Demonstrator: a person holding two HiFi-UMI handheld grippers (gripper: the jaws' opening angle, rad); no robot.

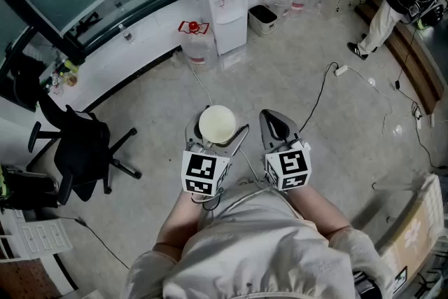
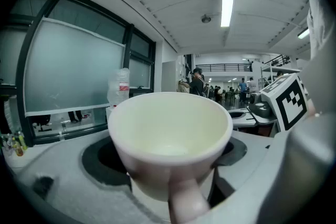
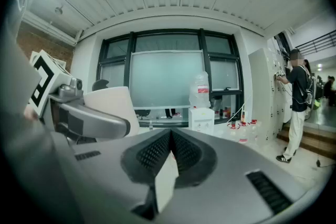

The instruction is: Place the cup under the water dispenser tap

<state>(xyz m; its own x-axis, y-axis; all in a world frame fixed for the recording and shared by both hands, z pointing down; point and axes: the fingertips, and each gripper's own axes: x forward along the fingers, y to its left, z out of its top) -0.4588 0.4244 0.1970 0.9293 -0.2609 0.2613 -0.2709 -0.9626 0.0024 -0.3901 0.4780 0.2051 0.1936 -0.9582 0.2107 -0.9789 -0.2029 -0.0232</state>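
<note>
Two grippers out front, side by side, both tipped a little below level. Left gripper (image 1: 218, 131) spread wide and clamped on the cup (image 2: 169, 134): pads pressed to its sides, mouth up, upright, empty inside, handle turned back toward the holder. Right gripper (image 1: 274, 126) just beside it, jaws together, nothing between them.

Beyond the grippers, bare floor (image 1: 294, 73), with a cable (image 1: 201, 89) running from near the cup's far side toward a jug (image 1: 196, 42). Further on, against the window wall, the dispenser (image 1: 222, 17), front panel turned this way, jug just beside its left flank. Tap (image 1: 225, 2) small on the upper front; too small to tell which spout is which.

Key relation: dispenser almost dead ahead of the cup, well apart, with open floor between. Left gripper the nearer, and already loaded; right gripper idle.

By judgement, carry phase, early: cup gripped but nowhere near the tap. Next move probably a straight walk forward, keeping the cup upright, then a reach in with the left so the mouth ends below the spout. Worth minding the cable underfoot.
</note>
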